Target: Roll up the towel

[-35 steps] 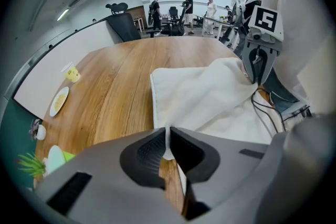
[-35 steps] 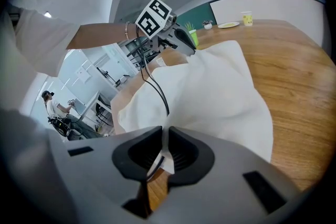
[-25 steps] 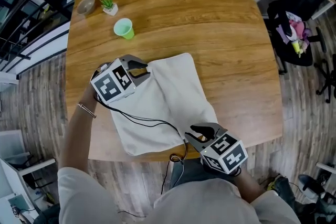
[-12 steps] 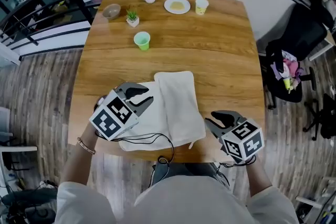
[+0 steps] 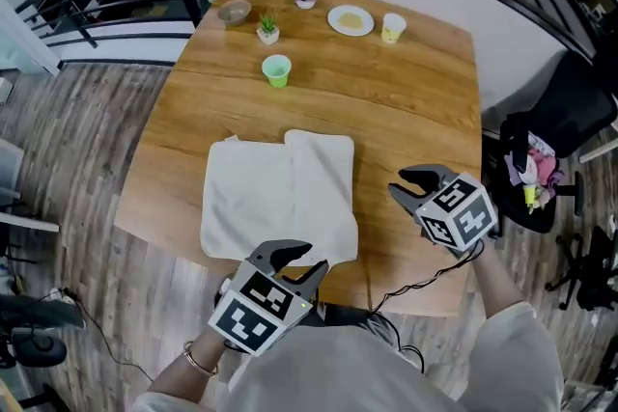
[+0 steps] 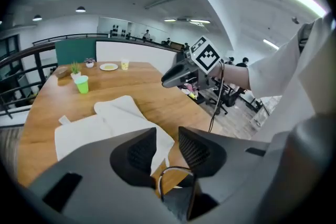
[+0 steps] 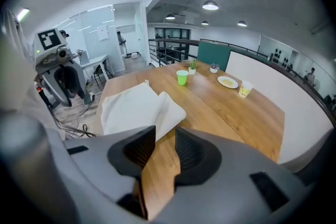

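Towel (image 5: pixel 261 203) flat on table (image 5: pixel 415 92); folded flap (image 5: pixel 323 193) runs near-to-far.

The left claw (image 5: pixel 311 256), jaws opening on nothing, hides part of the towel's (image 5: pixel 261 198) near edge; the plate's (image 5: pixel 351 19) contents are too small to tell.

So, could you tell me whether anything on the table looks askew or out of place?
Only the towel: its right part lies folded over the rest as a loose flap, edges not lined up, not rolled. The green cup and yellow cup stand upright; nothing looks spilled.
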Tool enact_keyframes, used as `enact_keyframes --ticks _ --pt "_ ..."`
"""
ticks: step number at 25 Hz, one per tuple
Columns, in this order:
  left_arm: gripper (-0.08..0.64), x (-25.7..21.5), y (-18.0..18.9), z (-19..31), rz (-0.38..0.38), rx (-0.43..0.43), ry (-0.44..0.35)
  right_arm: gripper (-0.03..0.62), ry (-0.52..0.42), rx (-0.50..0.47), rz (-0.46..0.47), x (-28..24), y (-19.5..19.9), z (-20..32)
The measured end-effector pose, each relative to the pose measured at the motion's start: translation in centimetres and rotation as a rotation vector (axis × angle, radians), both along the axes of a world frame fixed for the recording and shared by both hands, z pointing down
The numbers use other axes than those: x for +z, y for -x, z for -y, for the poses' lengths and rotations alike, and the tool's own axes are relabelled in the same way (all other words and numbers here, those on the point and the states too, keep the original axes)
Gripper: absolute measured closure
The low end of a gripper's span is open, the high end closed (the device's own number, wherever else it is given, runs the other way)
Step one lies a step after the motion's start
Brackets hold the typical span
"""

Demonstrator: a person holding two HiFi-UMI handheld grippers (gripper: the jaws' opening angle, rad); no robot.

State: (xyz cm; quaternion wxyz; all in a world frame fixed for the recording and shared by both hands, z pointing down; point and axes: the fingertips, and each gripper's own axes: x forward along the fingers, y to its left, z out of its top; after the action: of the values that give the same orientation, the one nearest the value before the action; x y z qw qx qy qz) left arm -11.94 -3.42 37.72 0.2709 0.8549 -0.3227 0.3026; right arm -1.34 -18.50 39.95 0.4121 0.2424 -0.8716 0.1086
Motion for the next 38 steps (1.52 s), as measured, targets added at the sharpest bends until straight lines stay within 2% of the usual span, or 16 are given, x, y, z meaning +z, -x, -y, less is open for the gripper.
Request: enact_keyframes --ticks 2,6,12,14,18,24,29,34,35,38 --pt "0.405 1.7 -1.7 -0.8 0.006 -0.072 0.041 0.468 0.004 -0.040 -0.005 1.3 0.3 1.1" --pt "0.364 5.0 -4.7 -2.5 -0.048 -0.241 0.147 0.457 0.019 -0.104 -0.011 4.3 1.2 2.9" --pt "0.361 11.9 -6.3 -2.2 -0.035 -0.547 0.157 0.448 0.044 -0.137 0.002 7.9 3.3 4.8" --pt "0.364 13.7 -6.7 -1.5 -0.039 -0.619 0.153 0.446 0.050 -0.147 0.001 9.0 3.9 5.2" --pt "0.364 15.5 -7.1 -0.4 -0.097 -0.719 0.201 0.437 0.087 -0.158 0.015 10.5 4.9 6.0" --pt "0.351 16.5 -7.6 0.5 -0.167 -0.818 0.248 0.413 0.155 -0.178 0.012 12.6 6.0 6.7" --pt "0.367 17.2 -7.8 1.2 -0.210 -0.861 0.295 0.413 0.201 -0.115 0.038 13.5 6.7 8.7" --pt "0.419 18.1 -7.6 1.4 -0.208 -0.883 0.332 0.399 0.323 -0.044 0.091 14.5 7.2 9.7" --pt "0.444 18.3 -7.6 1.3 -0.205 -0.886 0.336 0.422 0.329 -0.041 0.084 14.7 7.3 9.7" --pt "0.511 18.5 -7.6 1.3 -0.196 -0.884 0.339 0.560 0.319 -0.050 0.061 15.0 7.4 9.5"
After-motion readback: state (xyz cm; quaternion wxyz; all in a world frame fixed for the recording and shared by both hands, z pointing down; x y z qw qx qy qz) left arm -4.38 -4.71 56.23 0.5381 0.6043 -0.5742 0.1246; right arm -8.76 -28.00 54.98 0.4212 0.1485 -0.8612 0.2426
